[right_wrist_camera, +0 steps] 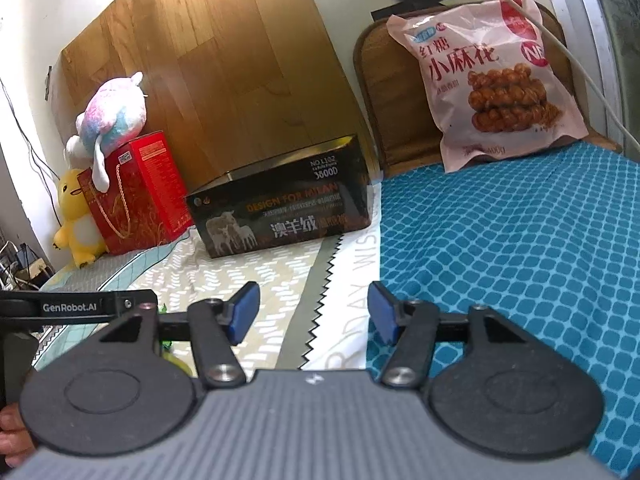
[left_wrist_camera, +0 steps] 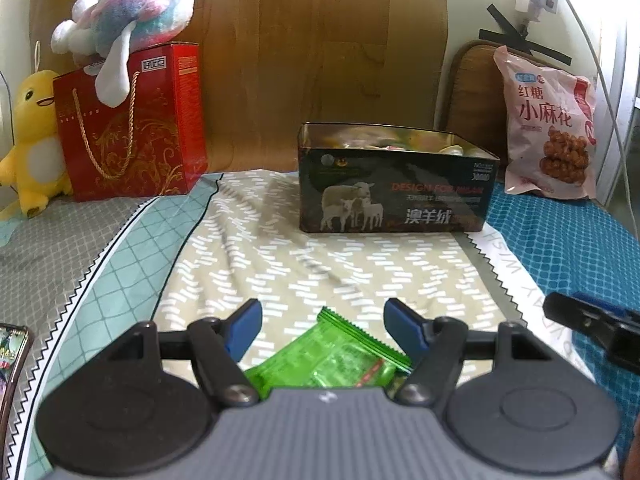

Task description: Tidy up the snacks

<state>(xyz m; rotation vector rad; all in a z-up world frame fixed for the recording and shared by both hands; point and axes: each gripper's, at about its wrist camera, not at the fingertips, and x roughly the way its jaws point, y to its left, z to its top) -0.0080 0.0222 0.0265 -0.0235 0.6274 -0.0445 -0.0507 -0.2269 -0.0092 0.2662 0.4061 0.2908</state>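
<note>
Pickup of the green snack packet [left_wrist_camera: 334, 360], lying low in the frame on the bedspread [left_wrist_camera: 280, 264], is judged underway. Left gripper [left_wrist_camera: 322, 326] is held spread above it; right gripper [right_wrist_camera: 312, 314] is spread, empty. Lowering and closing are called for next, then carrying to the tin [left_wrist_camera: 394, 196] at centre.

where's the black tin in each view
Left wrist: black tin sits centre, slightly right, open top facing the camera.
Right wrist: it sits left of centre, turned at an angle.
Shared landmark: the red gift bag stands to its left in both.
</note>
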